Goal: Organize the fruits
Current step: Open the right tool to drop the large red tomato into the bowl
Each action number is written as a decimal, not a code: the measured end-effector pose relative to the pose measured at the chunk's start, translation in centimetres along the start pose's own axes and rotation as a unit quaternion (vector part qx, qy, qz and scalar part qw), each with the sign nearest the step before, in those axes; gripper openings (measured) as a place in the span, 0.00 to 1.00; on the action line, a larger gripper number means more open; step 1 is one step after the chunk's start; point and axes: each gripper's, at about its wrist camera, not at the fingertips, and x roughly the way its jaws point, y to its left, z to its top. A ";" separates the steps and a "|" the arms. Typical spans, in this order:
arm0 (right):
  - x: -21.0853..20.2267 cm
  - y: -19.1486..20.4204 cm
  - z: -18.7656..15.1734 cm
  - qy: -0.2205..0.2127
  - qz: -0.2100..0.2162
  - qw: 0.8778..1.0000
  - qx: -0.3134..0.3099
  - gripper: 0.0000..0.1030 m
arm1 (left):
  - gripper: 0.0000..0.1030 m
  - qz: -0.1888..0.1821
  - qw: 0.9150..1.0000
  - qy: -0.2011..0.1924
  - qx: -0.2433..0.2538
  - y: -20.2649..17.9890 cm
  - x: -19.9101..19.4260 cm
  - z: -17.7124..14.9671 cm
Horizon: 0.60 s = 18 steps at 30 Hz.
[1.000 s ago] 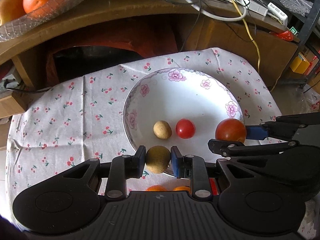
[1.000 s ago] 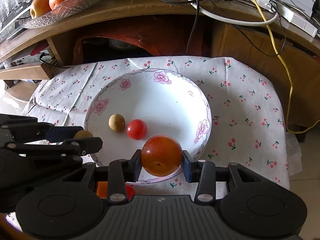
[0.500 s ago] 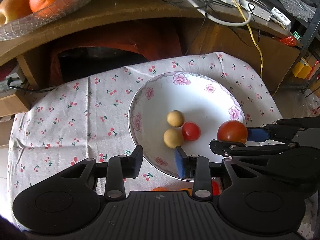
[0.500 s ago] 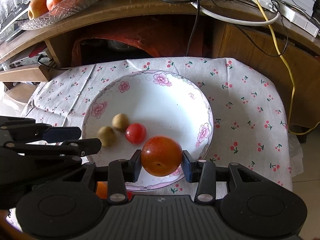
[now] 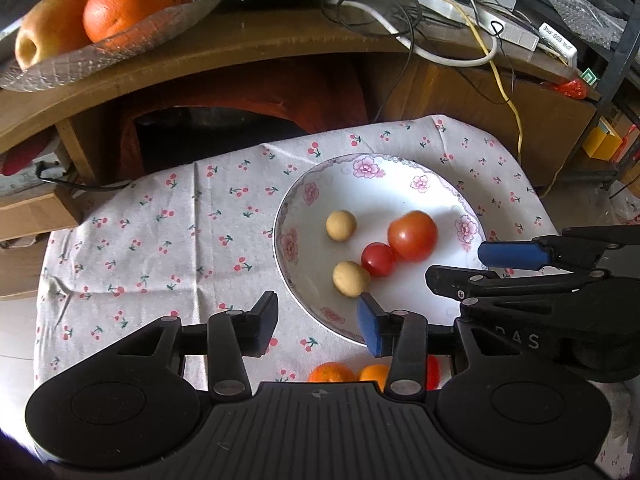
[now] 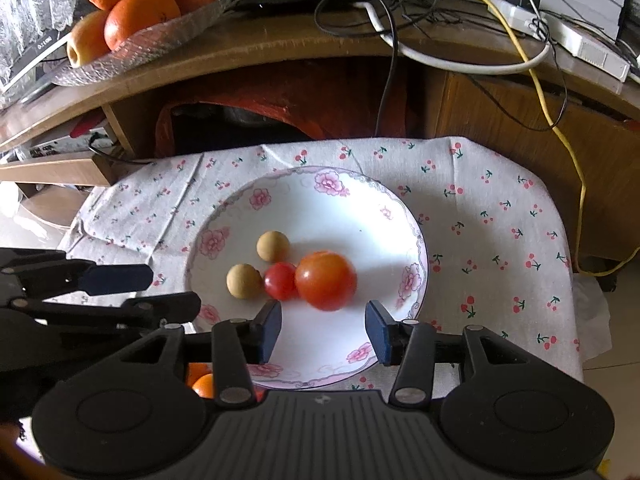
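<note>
A white flowered plate (image 5: 282, 240) on the cherry-print cloth holds two tan round fruits (image 5: 341, 225) (image 5: 351, 278), a small red tomato (image 5: 378, 259) and a large tomato (image 5: 413, 236). My left gripper (image 5: 318, 316) hangs over the plate's near-left rim, its jaws opening with nothing held between them. In the right wrist view the large tomato (image 6: 326, 280) rests free against the small tomato (image 6: 281, 281), just beyond my right gripper (image 6: 324, 322), whose jaws are opening and do not touch it. Two small oranges (image 5: 331, 373) lie on the cloth under the left gripper.
A glass dish of oranges and an apple (image 5: 120, 12) sits on the wooden shelf (image 5: 280, 48) that overhangs the far side. Cables (image 5: 460, 56) trail across the shelf. The cloth (image 5: 160, 248) left of the plate is bare. The left gripper (image 6: 160, 290) shows at the right wrist view's left edge.
The left gripper let go of a tan fruit, which now lies in the plate. The right gripper released the large tomato, which rolled against the small one. Both jaws widened.
</note>
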 end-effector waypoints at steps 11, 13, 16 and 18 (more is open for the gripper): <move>-2.7 1.3 -1.4 -0.012 0.003 1.000 -0.008 0.43 | 0.54 0.005 1.000 -0.005 0.013 -0.1 -2.5 -1.7; -3.0 1.5 -1.9 -0.009 0.004 1.000 -0.007 0.43 | 0.54 0.005 1.000 -0.003 0.015 -0.1 -2.8 -2.2; -3.3 1.9 -2.6 -0.004 0.005 1.000 -0.008 0.43 | 0.54 0.002 1.000 0.001 0.016 -0.1 -3.3 -3.1; -3.6 2.2 -3.1 0.000 0.007 1.000 -0.009 0.43 | 0.54 0.001 1.000 0.005 0.017 -0.1 -3.5 -3.6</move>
